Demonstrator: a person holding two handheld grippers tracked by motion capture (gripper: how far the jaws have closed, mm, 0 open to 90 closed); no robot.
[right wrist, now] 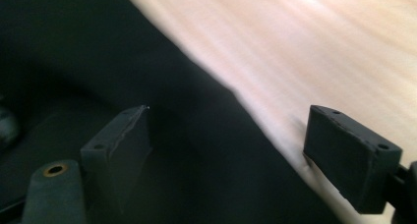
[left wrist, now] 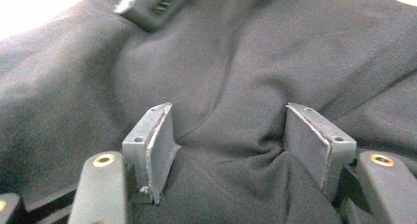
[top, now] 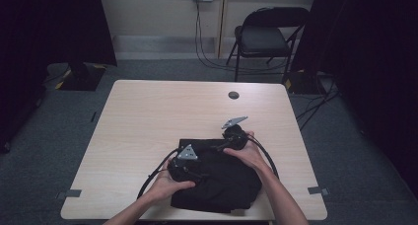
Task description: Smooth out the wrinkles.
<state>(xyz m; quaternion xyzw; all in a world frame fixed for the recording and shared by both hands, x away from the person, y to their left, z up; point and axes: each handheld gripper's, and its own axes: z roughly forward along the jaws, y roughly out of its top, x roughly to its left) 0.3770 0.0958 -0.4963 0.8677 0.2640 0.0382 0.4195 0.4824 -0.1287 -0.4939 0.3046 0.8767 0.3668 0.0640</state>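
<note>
From the high view, a black garment [top: 219, 178] lies bunched on the near side of the light wooden table [top: 148, 121], right in front of the person. The left gripper [top: 193, 174] sits on its left part, and the right gripper [top: 220, 147] is at its far edge.

In the left gripper view, the jaws stand spread and press down into the cloth [left wrist: 236, 76], with a ridge of fabric puckered up between them but not pinched yet. Looks like soft, limp knit stuff: light, floppy, and it'll sag and drag rather than hold any shape.

In the right gripper view, the jaws are wide apart and straddle the garment's edge [right wrist: 206, 101], one over cloth and one over bare table. That hem is probably the best place to grab, since a fold mid-panel would just bunch.
</note>
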